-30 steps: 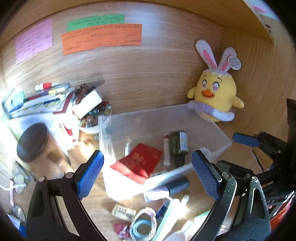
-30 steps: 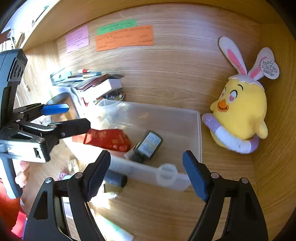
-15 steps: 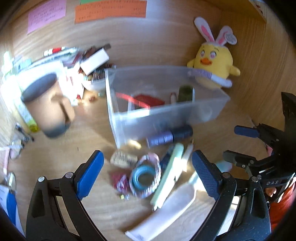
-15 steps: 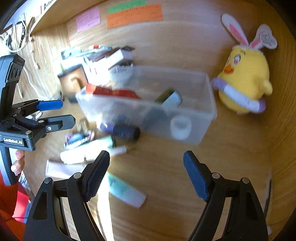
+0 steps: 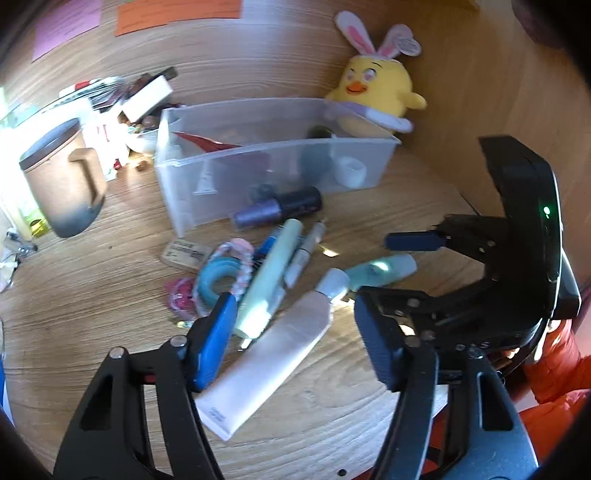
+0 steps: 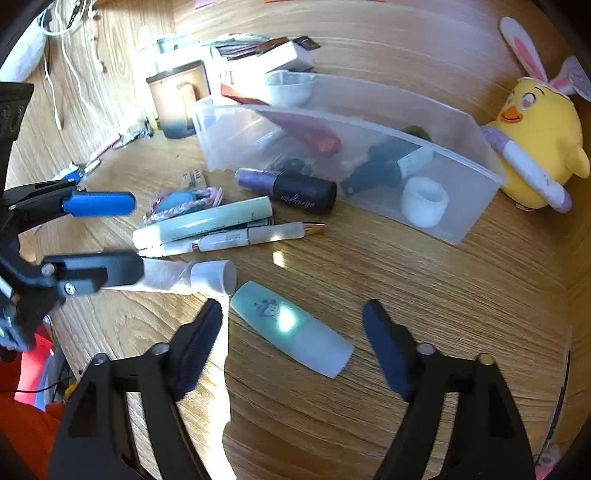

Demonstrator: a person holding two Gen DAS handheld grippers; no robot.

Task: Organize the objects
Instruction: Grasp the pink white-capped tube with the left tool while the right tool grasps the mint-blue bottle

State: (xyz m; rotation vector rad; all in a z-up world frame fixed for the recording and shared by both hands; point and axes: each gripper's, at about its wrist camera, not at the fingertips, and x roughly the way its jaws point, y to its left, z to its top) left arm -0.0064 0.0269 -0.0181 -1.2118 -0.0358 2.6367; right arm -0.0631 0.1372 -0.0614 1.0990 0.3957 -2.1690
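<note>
Closing left hand-held gripper [image 5: 295, 339] | astride white tube [image 5: 266, 365] | desk [image 5: 92, 295] edge near

Wooden desk [image 6: 406, 295], back panel behind. On it: clear bin [image 6: 461, 206], plush chick [image 6: 543, 147], mug [image 5: 62, 184], purple bottle [image 6: 291, 188], green tube [image 6: 203, 223], pen [image 6: 240, 238], white tube [image 5: 269, 362], teal tube [image 6: 291, 328], hair ties [image 5: 218, 277].

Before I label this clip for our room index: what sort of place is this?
Most likely a home desk or study nook. Coloured paper notes are stuck on the wood-grain back panel, a yellow plush chick with bunny ears sits in the corner, and cosmetics and pens lie beside a clear plastic storage bin.
</note>
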